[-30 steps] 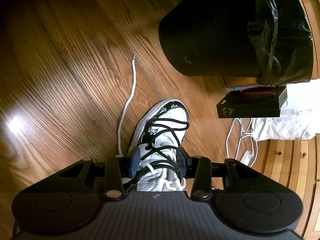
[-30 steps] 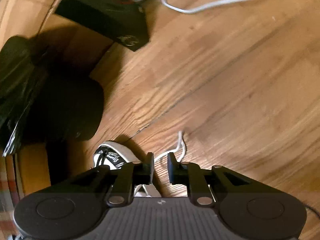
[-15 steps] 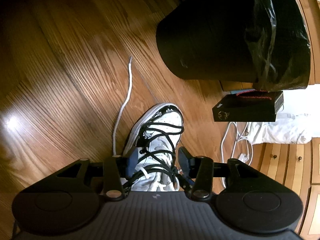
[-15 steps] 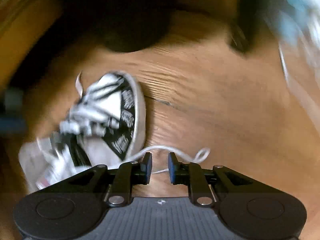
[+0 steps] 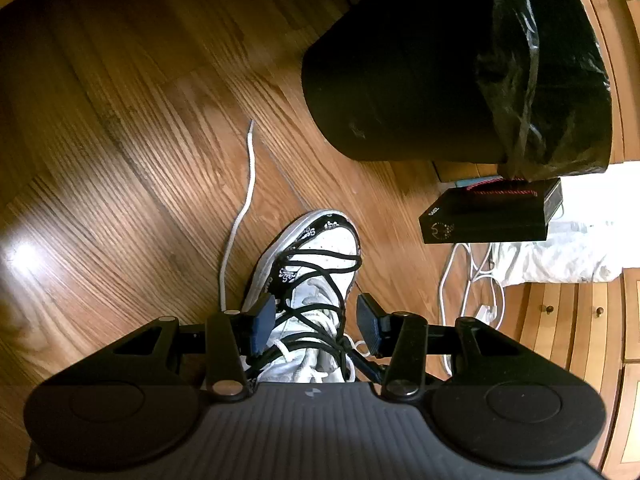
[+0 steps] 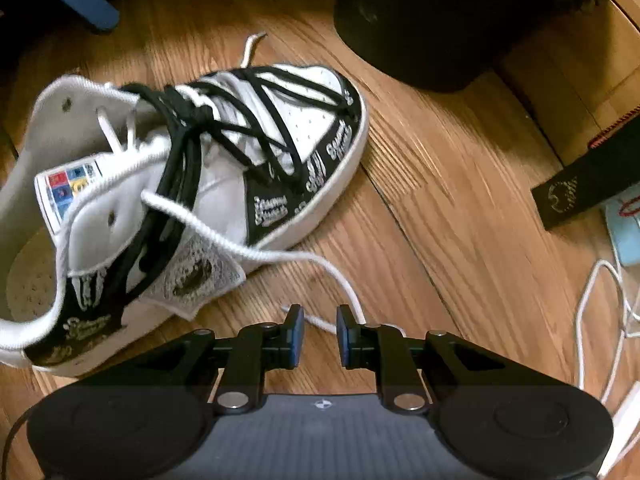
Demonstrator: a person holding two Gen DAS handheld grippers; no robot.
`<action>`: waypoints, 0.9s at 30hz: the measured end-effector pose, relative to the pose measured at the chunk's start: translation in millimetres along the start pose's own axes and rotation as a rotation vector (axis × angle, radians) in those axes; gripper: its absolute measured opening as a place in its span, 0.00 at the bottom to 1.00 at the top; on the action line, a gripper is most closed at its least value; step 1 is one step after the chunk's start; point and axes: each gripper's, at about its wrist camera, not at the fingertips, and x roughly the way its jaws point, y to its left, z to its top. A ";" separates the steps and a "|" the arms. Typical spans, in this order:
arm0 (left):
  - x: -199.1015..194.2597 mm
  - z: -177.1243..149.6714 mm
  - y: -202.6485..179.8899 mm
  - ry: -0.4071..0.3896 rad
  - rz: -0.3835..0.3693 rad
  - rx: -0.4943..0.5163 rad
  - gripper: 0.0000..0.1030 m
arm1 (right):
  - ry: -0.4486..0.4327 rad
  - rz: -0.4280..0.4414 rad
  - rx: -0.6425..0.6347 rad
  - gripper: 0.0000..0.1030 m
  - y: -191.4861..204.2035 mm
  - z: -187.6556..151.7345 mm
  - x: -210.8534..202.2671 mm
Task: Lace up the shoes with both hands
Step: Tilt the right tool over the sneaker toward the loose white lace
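A white and black sneaker (image 6: 224, 168) lies on the wood floor, wrapped in black cord, toe pointing away. It also shows in the left wrist view (image 5: 316, 264). My left gripper (image 5: 316, 322) is open, its jaws straddling the shoe's tongue and cords from above. One white lace end (image 5: 244, 200) trails away on the floor left of the toe. The other white lace (image 6: 256, 250) runs from the shoe's side down to my right gripper (image 6: 319, 334), which is open with the lace end lying between and under its jaws.
A black bin (image 5: 420, 80) with a black bag stands beyond the toe. A black box (image 5: 488, 216), white cables (image 5: 472, 280) and white cloth lie to the right by wooden drawers (image 5: 576, 320). Part of the other gripper's blue pad (image 6: 80, 0) shows at the far left.
My right gripper swung round from facing the floor and bin to face the shoe's side, low over the lace end. My left gripper's jaws opened wider over the tongue.
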 end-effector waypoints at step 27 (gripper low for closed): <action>6.0 5.8 4.7 -0.010 0.030 -0.016 0.47 | 0.097 0.155 0.104 0.15 -23.1 9.7 19.6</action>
